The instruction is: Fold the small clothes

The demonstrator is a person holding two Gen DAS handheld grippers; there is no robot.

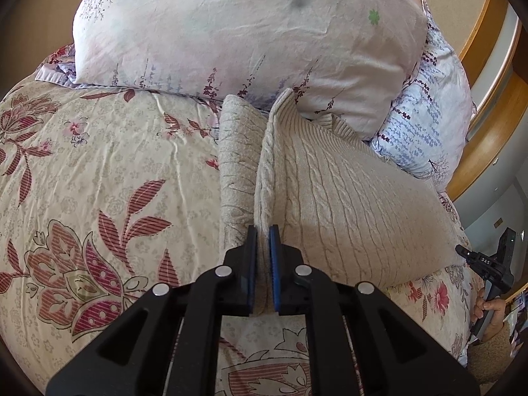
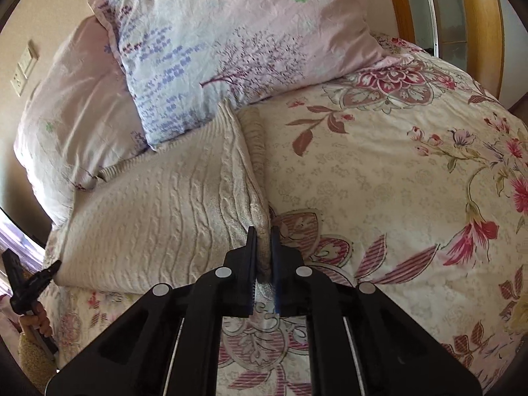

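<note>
Here my left gripper [image 1: 263, 231] is clamped on one raised edge of the cream cable-knit sweater [image 1: 346, 198], and my right gripper [image 2: 263, 231] is pinched on the opposite edge, knit caught between both pairs of pads. The sweater lies on the floral bedspread [image 1: 99, 171], its far end touching the pale pink pillow [image 1: 231, 26] and the blue-flowered pillow [image 2: 198, 52] beside it.
</note>
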